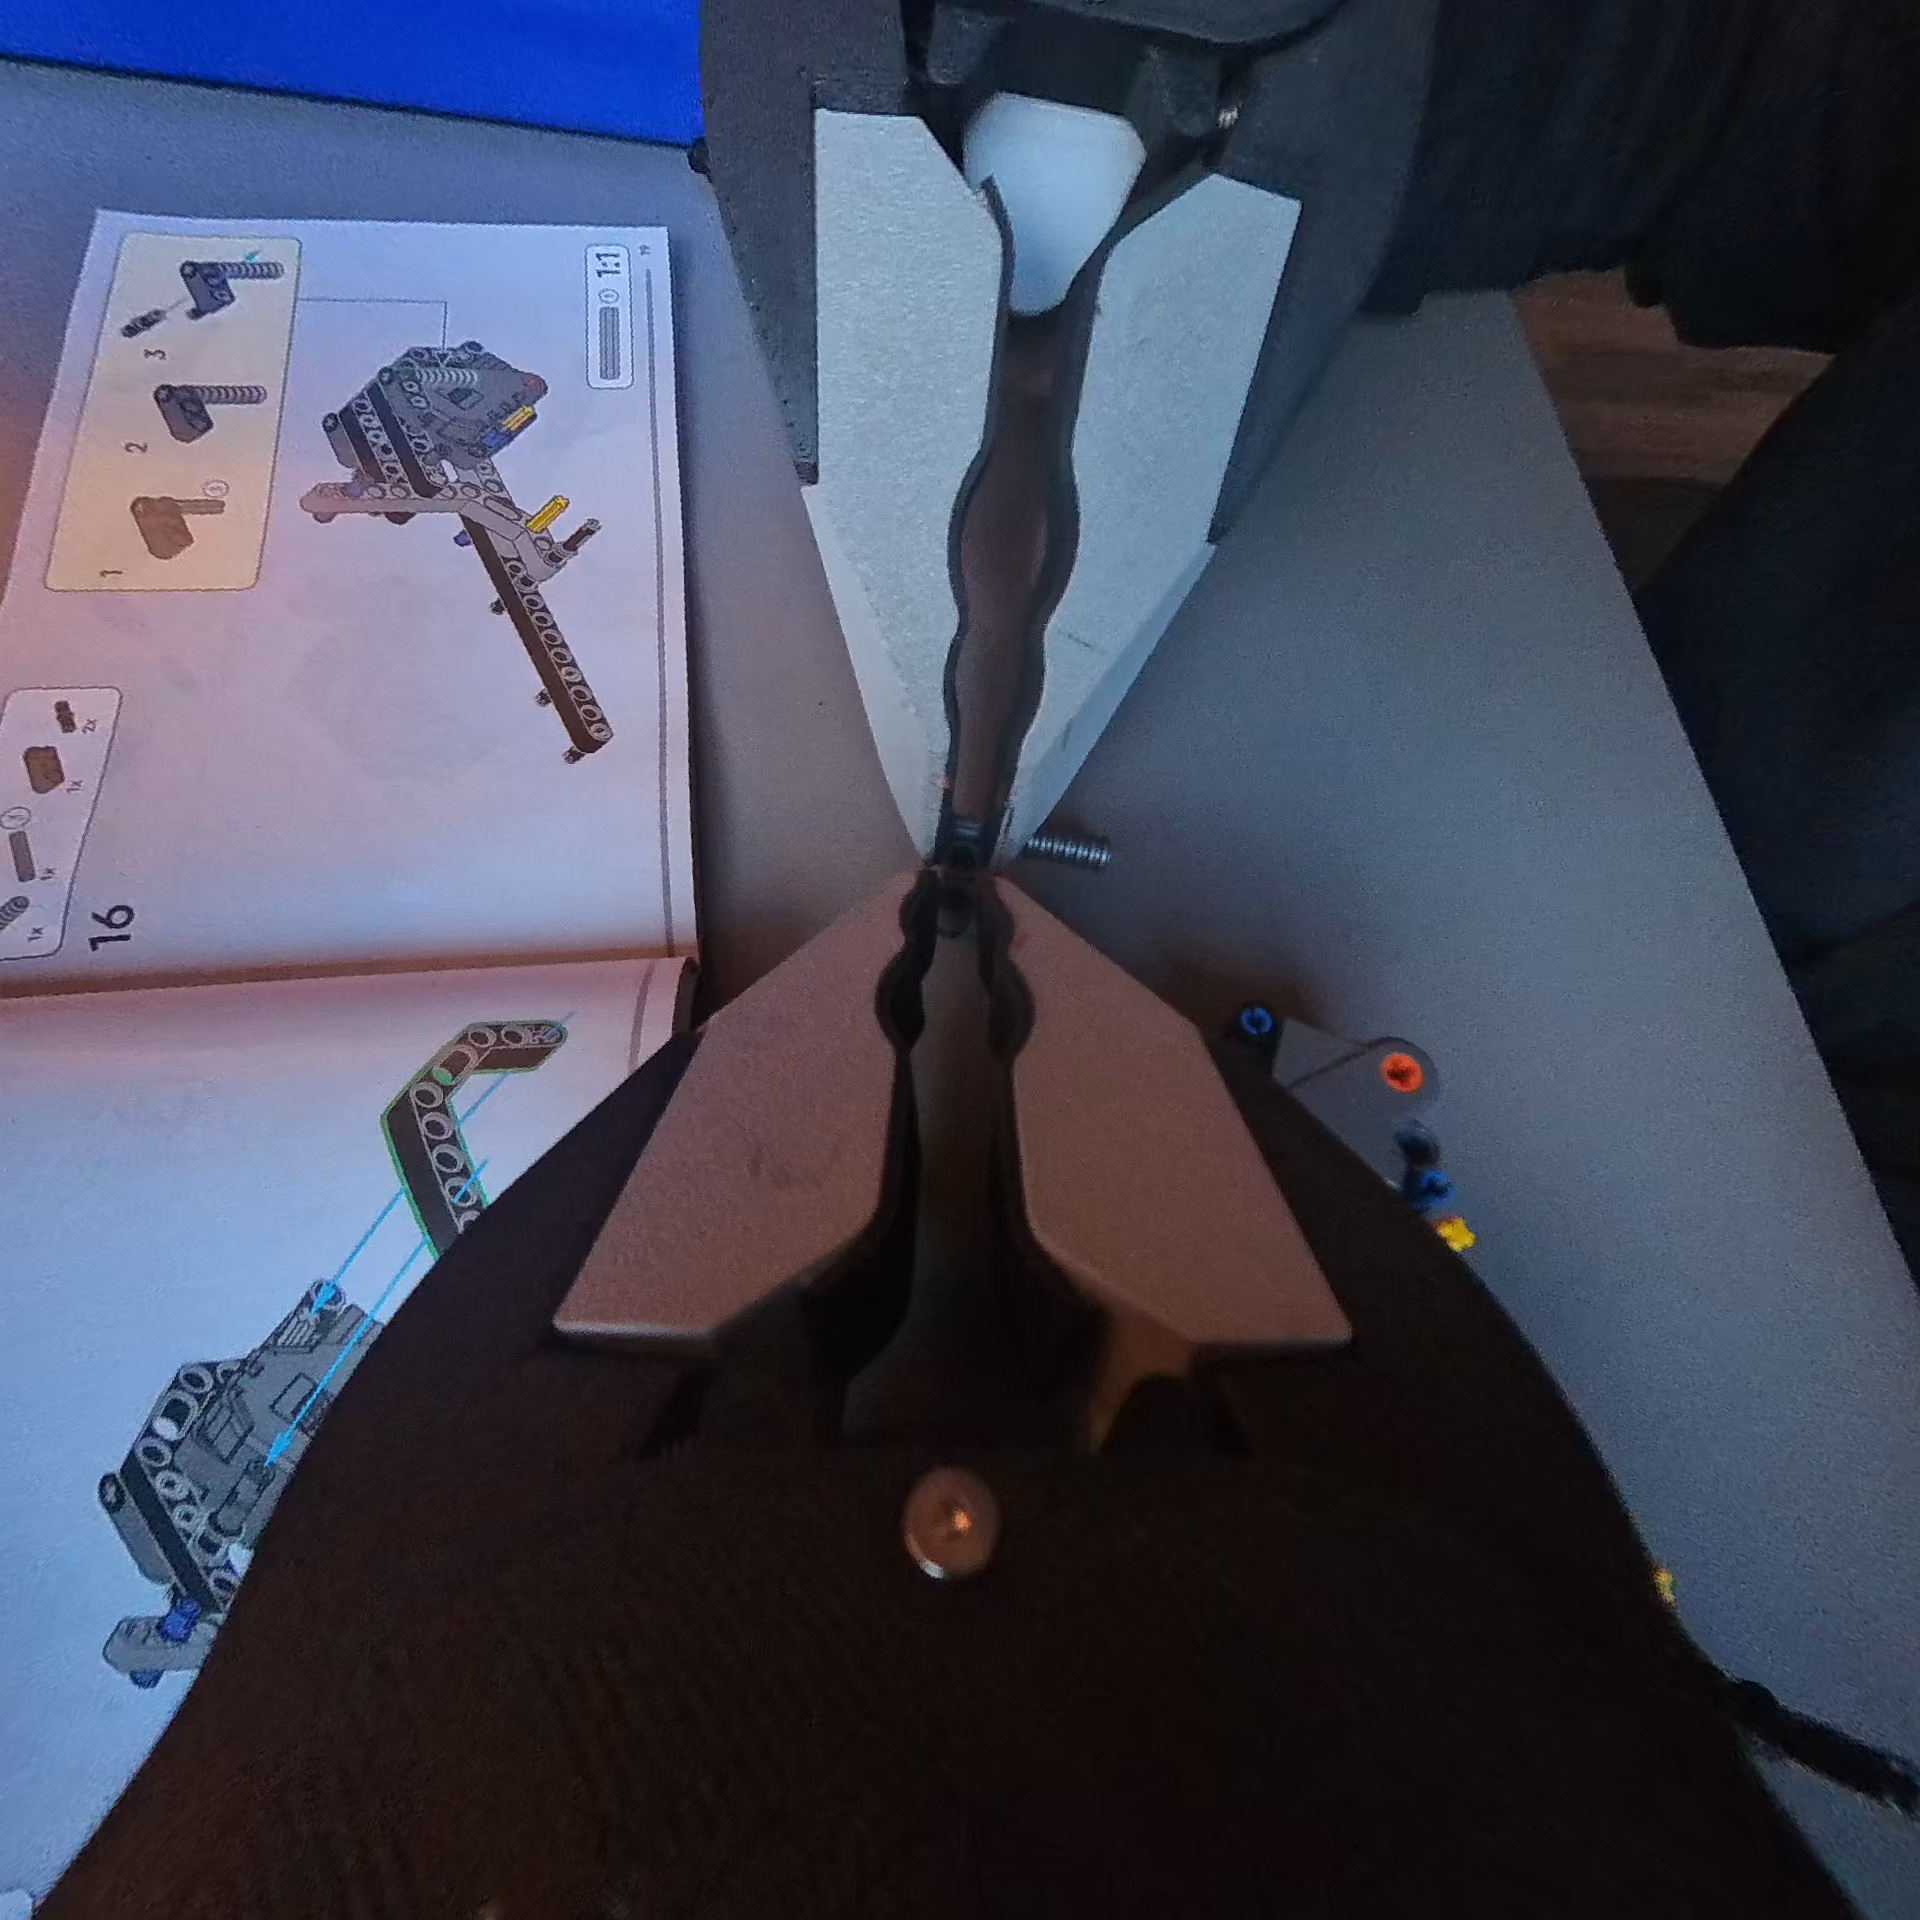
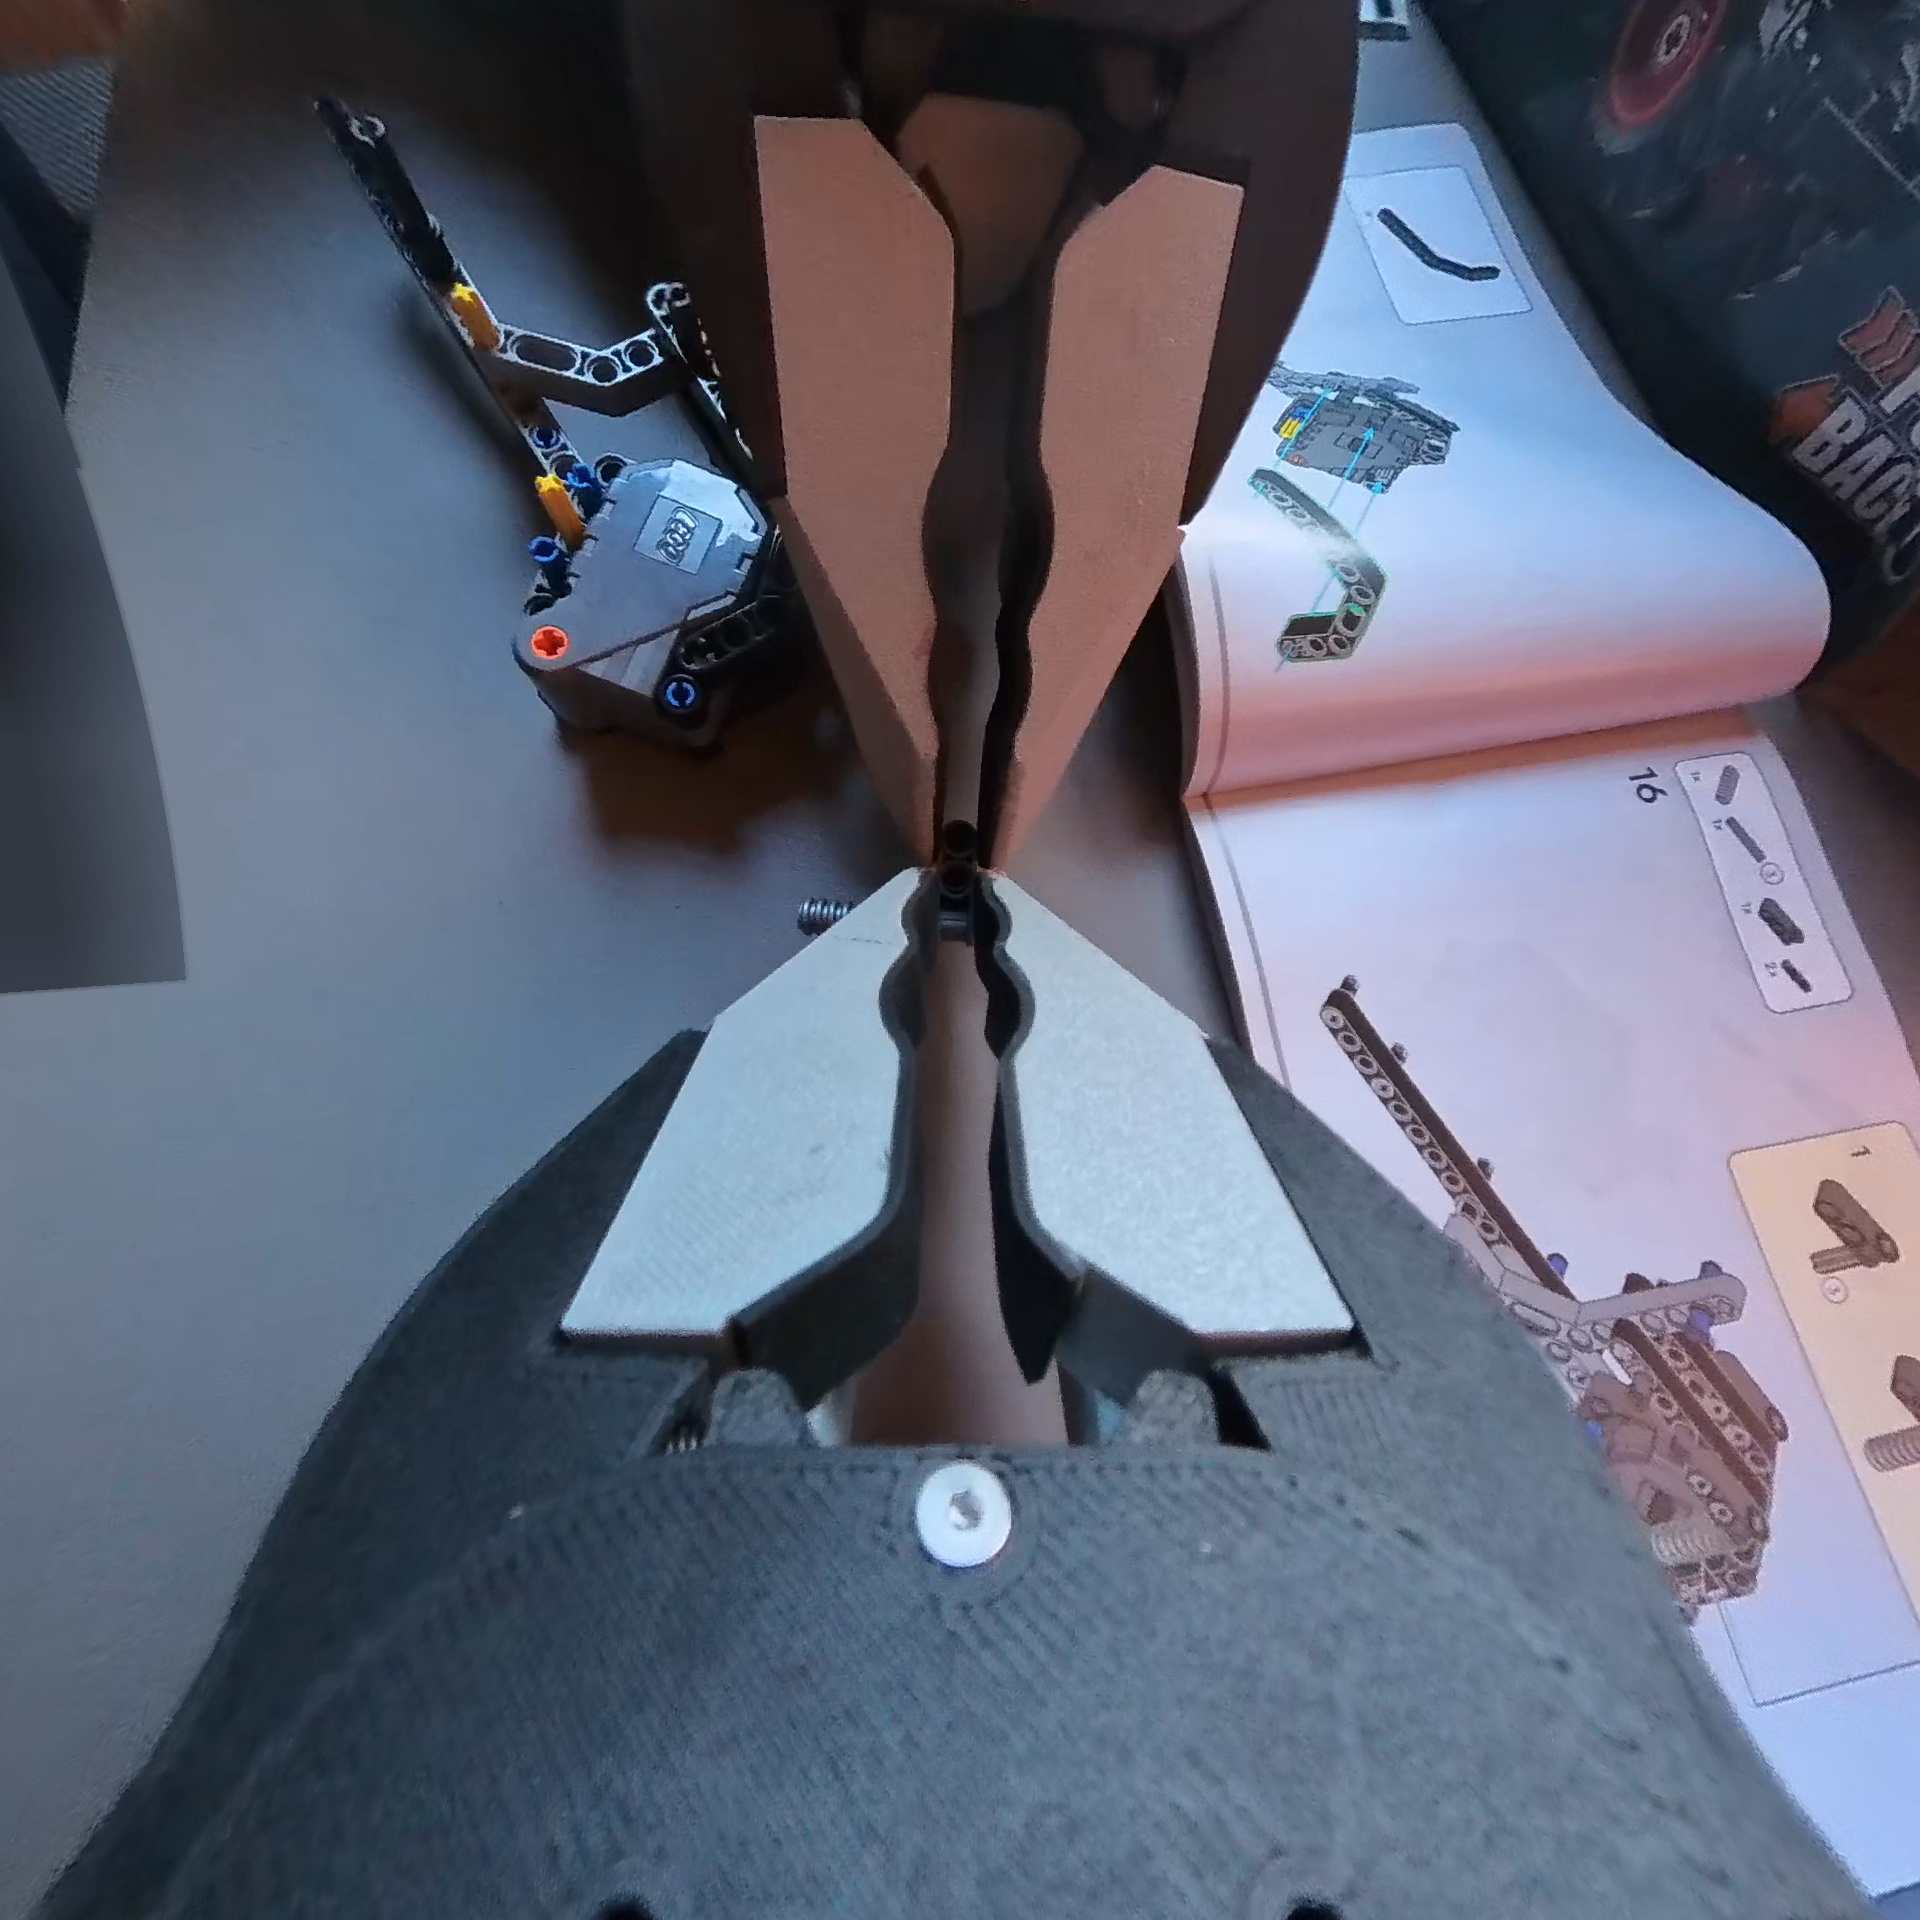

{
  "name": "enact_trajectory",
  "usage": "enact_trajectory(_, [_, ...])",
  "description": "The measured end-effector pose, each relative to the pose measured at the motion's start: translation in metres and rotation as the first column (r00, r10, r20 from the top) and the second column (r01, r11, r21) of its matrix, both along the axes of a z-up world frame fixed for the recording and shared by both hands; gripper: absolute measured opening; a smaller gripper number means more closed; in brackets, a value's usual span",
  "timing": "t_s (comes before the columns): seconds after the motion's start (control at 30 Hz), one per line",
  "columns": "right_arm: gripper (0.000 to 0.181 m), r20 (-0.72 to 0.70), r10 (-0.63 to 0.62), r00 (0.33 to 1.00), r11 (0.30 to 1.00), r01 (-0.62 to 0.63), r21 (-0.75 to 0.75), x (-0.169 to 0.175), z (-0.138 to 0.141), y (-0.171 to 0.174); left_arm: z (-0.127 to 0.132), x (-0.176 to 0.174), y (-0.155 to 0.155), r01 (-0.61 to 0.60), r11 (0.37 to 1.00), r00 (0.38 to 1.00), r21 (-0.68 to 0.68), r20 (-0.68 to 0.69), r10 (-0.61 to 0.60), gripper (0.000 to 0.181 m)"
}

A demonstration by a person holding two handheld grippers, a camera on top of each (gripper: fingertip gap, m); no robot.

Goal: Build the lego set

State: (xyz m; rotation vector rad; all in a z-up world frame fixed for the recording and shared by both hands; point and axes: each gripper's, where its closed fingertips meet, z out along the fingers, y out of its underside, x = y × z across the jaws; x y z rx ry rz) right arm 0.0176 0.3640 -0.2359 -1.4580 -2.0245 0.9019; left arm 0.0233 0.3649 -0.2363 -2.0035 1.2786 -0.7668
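My two grippers meet tip to tip above the grey table (image 1: 1351, 727). My left gripper (image 1: 954, 902), with tan fingers, is shut on a small black lego piece (image 1: 951, 920). My right gripper (image 2: 956, 896), with grey fingers, is shut on another small black piece (image 2: 952, 923). The two pieces touch end to end; how they join is hidden between the tips. In the right wrist view the left gripper (image 2: 958, 831) comes in from the top, with its black piece (image 2: 957, 837). In the left wrist view the right gripper (image 1: 971, 831) comes in from the top.
A small grey threaded piece (image 1: 1065, 850) lies on the table beside the tips; it also shows in the right wrist view (image 2: 821, 914). The partly built grey and black model (image 2: 644, 582) lies beyond. The open instruction booklet (image 2: 1507, 935) and the set's box (image 2: 1818, 312) lie to the side. The grippers are tip to tip, or close to it.
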Motion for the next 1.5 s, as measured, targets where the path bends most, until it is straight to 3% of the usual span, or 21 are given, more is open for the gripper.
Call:
enact_trajectory(0.23, [0.004, -0.016, -0.024, 1.000, 0.991, 0.022, -0.131, -0.002, 0.001, 0.001, 0.001, -0.001, 0.002, -0.022, 0.999, 1.000, -0.038, 0.018, 0.022, 0.006])
enact_trajectory(0.43, [0.005, 0.006, 0.003, 1.000, 0.993, -0.002, -0.121, -0.001, -0.001, -0.003, 0.003, 0.000, -0.001, -0.024, 0.988, 0.997, -0.153, 0.071, 0.035, 0.006])
enact_trajectory(0.5, [0.005, -0.002, -0.006, 1.000, 0.981, 0.006, -0.193, -0.002, 0.003, -0.004, 0.006, 0.000, -0.003, -0.018, 0.985, 0.997, -0.170, 0.076, 0.031, 0.006])
enact_trajectory(0.67, [0.004, -0.108, -0.052, 0.993, 0.937, 0.011, -0.349, -0.004, 0.030, 0.001, 0.035, -0.003, 0.003, -0.035, 0.994, 0.988, -0.106, 0.148, 0.050, 0.006])
enact_trajectory(0.93, [0.004, -0.228, 0.011, 0.974, 0.945, -0.085, -0.317, -0.008, 0.056, -0.013, 0.086, -0.050, -0.010, -0.198, 0.980, 0.969, -0.014, 0.145, 0.198, 0.010])
enact_trajectory(1.1, [0.004, -0.182, 0.159, 0.970, 0.978, -0.180, -0.107, -0.022, 0.055, -0.025, 0.068, -0.075, -0.047, -0.251, 0.968, 0.960, -0.031, 0.118, 0.253, 0.019])
enact_trajectory(1.2, [0.004, -0.130, 0.244, 0.961, 0.967, -0.252, -0.048, -0.032, 0.050, -0.035, 0.063, -0.080, -0.065, -0.222, 0.973, 0.961, -0.064, 0.154, 0.229, 0.018])
enact_trajectory(1.4, [0.004, -0.059, 0.340, 0.939, 0.940, -0.337, 0.044, -0.048, 0.042, -0.047, 0.030, -0.073, -0.070, -0.160, 0.977, 0.986, -0.138, 0.026, 0.165, 0.020])
enact_trajectory(1.5, [0.004, -0.057, 0.331, 0.942, 0.943, -0.329, 0.048, -0.050, 0.043, -0.046, 0.020, -0.066, -0.072, -0.131, 0.973, 0.991, -0.189, 0.003, 0.134, 0.014])
